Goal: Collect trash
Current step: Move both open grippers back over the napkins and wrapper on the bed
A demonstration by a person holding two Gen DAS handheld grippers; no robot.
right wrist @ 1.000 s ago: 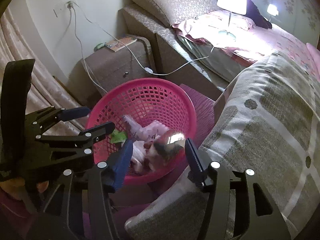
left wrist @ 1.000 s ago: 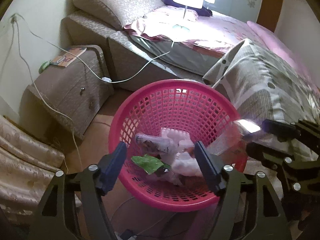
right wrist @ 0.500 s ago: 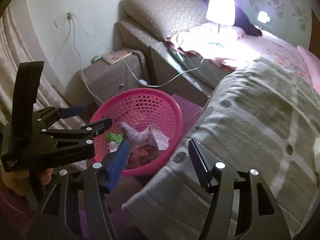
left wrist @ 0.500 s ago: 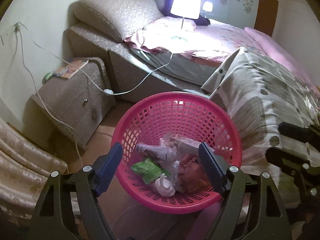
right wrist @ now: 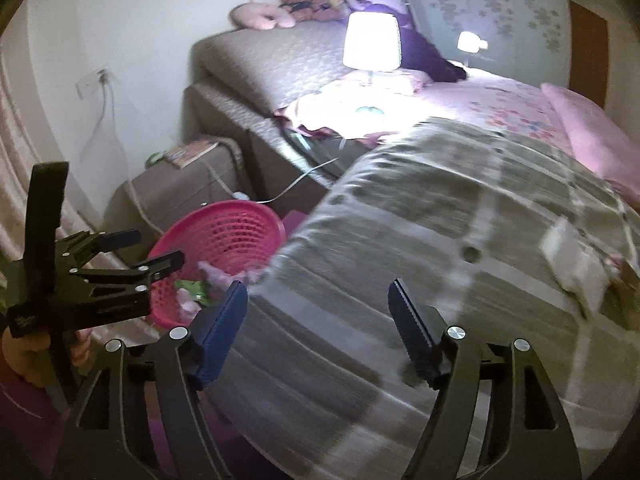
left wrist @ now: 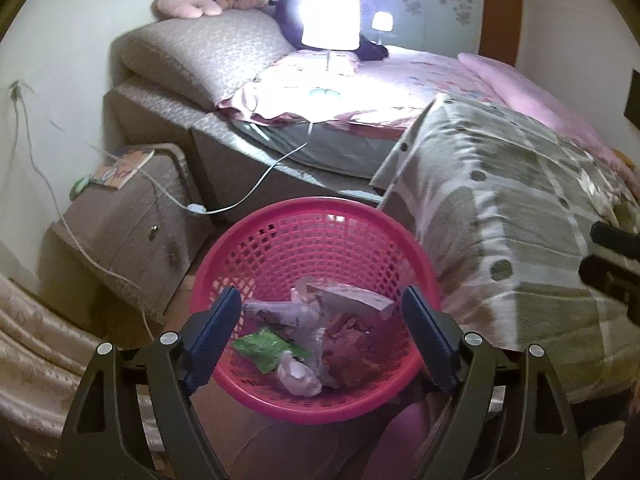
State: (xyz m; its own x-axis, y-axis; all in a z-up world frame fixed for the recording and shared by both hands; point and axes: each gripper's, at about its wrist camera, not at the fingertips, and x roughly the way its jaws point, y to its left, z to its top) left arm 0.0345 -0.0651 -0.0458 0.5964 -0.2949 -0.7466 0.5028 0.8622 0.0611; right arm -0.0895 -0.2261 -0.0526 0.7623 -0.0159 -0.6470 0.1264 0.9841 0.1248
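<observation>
- Noting the right gripper [right wrist: 317,288]: its jaws are spreading at this moment, with nothing between them; only the grey patterned quilt [right wrist: 400,220] lies below and ahead.
- Next likely target, as a judgement: a pale flat scrap [right wrist: 568,258] on the quilt, ahead of the right gripper and well off to its right side. It is blurred; it looks like paper or a wrapper, and its long axis cannot be fixed with confidence.
- Right gripper is the nearer of the two. The left gripper [left wrist: 320,296] is well apart from the scrap, with the quilt's edge between them.
- Left gripper: jaws also spreading, pinching nothing. It hangs just above the pink basket [left wrist: 320,208], tilted down into it.
- Collected trash sits in the basket directly below and ahead of the left gripper: a green wrapper [left wrist: 264,346], crumpled white plastic and a torn packet, all loose.
- Surroundings: a nightstand [left wrist: 120,220] beyond the basket to the left gripper's left, a white cable [left wrist: 260,180] trailing from it towards the bed, and a lit lamp [right wrist: 372,42] far ahead.
- Obstruction: none seen between right gripper and scrap; quilt folds may catch a low approach.
</observation>
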